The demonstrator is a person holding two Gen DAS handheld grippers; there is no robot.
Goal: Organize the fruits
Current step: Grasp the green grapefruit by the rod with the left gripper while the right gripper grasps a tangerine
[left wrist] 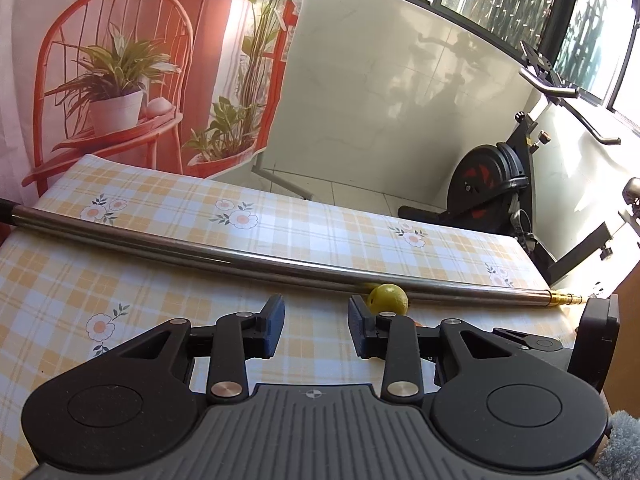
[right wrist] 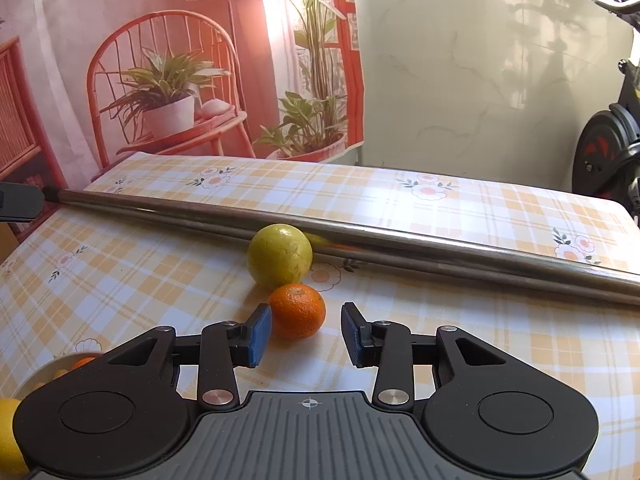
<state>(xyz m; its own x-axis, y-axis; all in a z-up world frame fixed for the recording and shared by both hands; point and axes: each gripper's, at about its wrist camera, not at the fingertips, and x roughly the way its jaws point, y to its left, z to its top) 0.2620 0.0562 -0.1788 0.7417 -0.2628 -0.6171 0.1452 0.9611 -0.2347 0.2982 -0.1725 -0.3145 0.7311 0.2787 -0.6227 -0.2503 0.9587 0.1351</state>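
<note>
In the right wrist view a small orange lies on the checked tablecloth, just ahead of my right gripper and nearer its left blue pad. The jaws stand narrowly apart with nothing between the pads. Behind the orange a larger yellow-green fruit rests against a metal pole. In the left wrist view my left gripper hovers over the cloth, its jaws also narrowly apart and empty. The yellow-green fruit shows past its right finger.
The long metal pole lies across the table behind the fruit. A pale bowl holding orange fruit and a yellow fruit sit at the lower left of the right wrist view. An exercise bike stands beyond the table's far right edge.
</note>
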